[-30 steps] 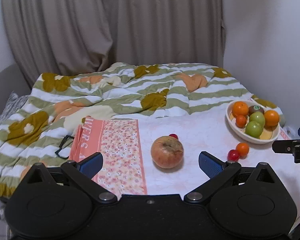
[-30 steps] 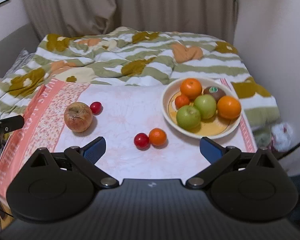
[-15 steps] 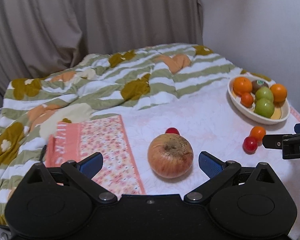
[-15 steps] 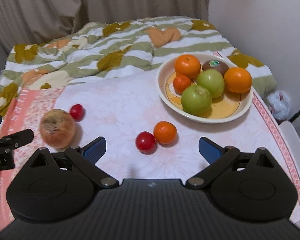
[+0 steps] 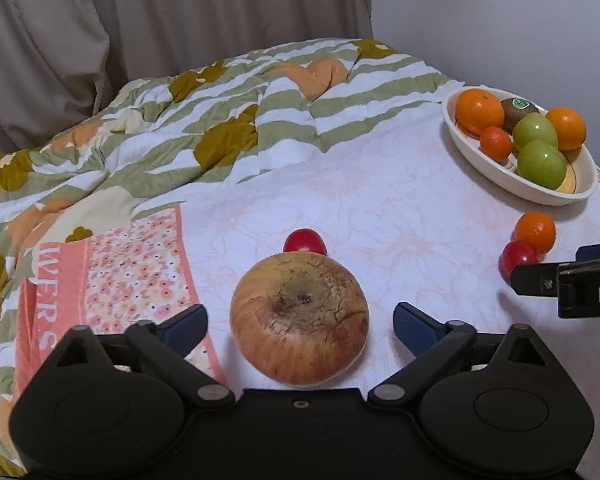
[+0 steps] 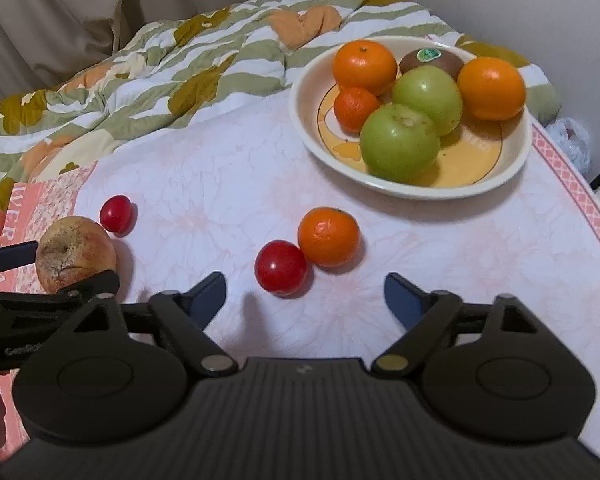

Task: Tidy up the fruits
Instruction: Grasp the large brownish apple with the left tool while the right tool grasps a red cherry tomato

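Your left gripper (image 5: 300, 322) straddles the wrinkled apple (image 5: 300, 318), jaws spread and just narrowing, pads clear of it. Your right gripper (image 6: 305, 294), likewise spread and narrowing around nothing, sits just short of the cherry tomato (image 6: 281, 267) and mandarin (image 6: 329, 237) near the fruit bowl (image 6: 516, 168).

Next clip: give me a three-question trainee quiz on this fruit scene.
1. True or false: the big apple sits between the left tongs' open jaws.
2. How many fruits lie loose on the cloth, outside the bowl?
3. Which fruit touches the loose mandarin? A) kiwi B) red tomato C) green apple

Key: 1 true; 2 four; 3 B.
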The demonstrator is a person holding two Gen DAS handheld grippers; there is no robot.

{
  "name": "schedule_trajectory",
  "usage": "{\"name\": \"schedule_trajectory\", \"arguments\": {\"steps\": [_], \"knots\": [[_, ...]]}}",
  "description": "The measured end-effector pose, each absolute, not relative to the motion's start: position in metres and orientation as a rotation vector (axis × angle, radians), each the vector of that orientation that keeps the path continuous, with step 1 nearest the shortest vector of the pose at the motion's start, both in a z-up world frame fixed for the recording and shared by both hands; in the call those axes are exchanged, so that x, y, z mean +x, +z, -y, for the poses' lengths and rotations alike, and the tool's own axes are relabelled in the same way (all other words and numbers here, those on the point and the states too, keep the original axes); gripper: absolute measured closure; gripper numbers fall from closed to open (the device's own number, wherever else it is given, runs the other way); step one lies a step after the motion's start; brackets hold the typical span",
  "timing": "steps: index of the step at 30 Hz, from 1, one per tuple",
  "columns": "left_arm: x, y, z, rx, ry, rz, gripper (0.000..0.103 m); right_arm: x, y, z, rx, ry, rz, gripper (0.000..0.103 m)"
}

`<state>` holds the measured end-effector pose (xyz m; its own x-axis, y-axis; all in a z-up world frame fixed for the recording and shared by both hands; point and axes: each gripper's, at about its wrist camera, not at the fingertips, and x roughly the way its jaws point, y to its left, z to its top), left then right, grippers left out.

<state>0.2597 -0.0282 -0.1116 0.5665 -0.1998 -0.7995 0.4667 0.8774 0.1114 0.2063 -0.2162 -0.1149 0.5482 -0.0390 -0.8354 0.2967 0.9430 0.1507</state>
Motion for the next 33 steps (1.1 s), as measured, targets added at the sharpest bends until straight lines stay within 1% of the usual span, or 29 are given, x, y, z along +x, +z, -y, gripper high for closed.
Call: {"name": "schedule_trajectory", "arguments": {"steps": [1,2,3,4,5,8,11,15,19,20,22,26,33], "knots": [[0.262,-0.113,0.029,0.33,-0.398,-0.892,0.013,0.207,-0.116,0.216,0.294,-0.201,-0.978,0.01],[0.263,-0.114,0.029,0.331,-0.396,-0.895,0.015,0.208,-0.117,0.215,0.299,-0.199,-0.983,0.012],[0.265,-0.115,0.029,0.331,-0.394,-0.899,0.018,0.209,-0.118,0.214,0.304,-0.199,-0.988,0.014],[0.266,-0.116,0.029,0.329,-0.393,-0.903,0.024,0.21,-0.119,0.214,0.306,-0.199,-0.991,0.015],[0.267,-0.118,0.028,0.326,-0.396,-0.911,0.025,0.21,-0.119,0.212,0.302,-0.197,-0.993,0.017],[0.266,-0.117,0.027,0.321,-0.407,-0.912,0.025,0.212,-0.119,0.209,0.278,-0.196,-0.993,0.024],[0.266,-0.117,0.023,0.303,-0.41,-0.915,0.025,0.214,-0.12,0.209,0.269,-0.197,-0.991,0.027],[0.263,-0.116,0.019,0.29,-0.396,-0.916,0.025,0.218,-0.121,0.206,0.254,-0.192,-0.992,0.037],[0.259,-0.116,0.015,0.272,-0.387,-0.918,0.025,0.22,-0.122,0.2,0.232,-0.193,-0.993,0.041],[0.257,-0.116,0.014,0.269,-0.384,-0.919,0.025,0.221,-0.122,0.199,0.226,-0.197,-0.994,0.043],[0.254,-0.115,0.012,0.259,-0.375,-0.92,0.025,0.221,-0.122,0.196,0.213,-0.2,-0.99,0.051],[0.246,-0.114,0.007,0.241,-0.365,-0.92,0.025,0.223,-0.123,0.192,0.197,-0.205,-0.98,0.058],[0.233,-0.105,-0.006,0.199,-0.332,-0.912,0.025,0.221,-0.115,0.184,0.18,-0.18,-0.963,0.058]]}}
